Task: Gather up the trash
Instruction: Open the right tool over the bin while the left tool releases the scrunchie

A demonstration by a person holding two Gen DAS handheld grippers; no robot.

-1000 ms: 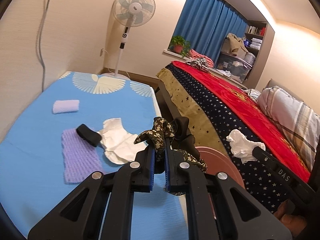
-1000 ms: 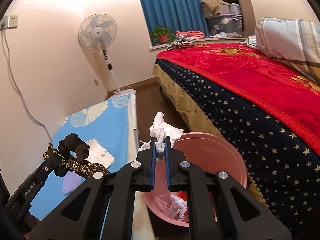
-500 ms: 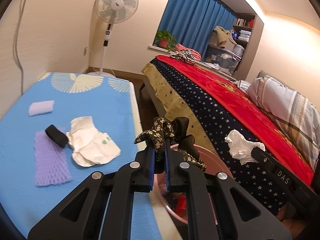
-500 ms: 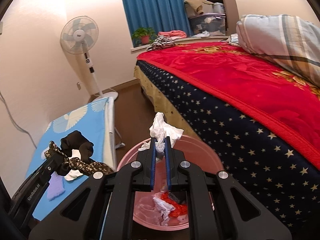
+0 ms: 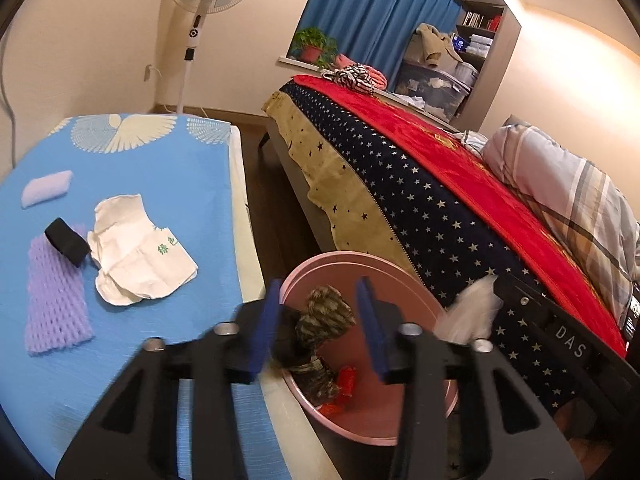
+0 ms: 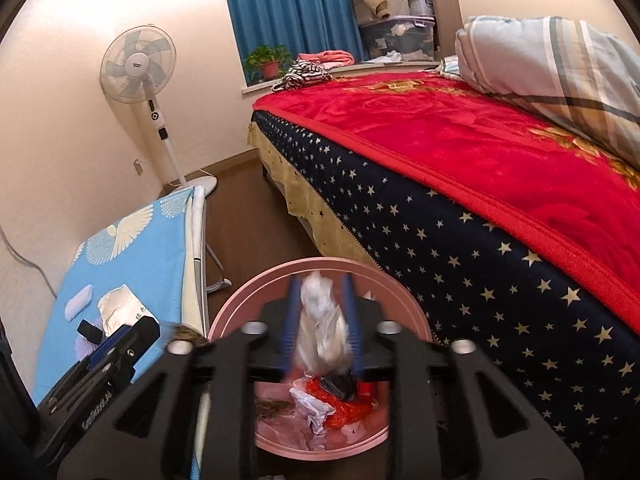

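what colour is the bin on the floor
Pink; the bin shows best in the right wrist view.

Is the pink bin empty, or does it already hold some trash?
Not empty. The pink bin already holds red wrappers and crumpled white paper at its bottom.
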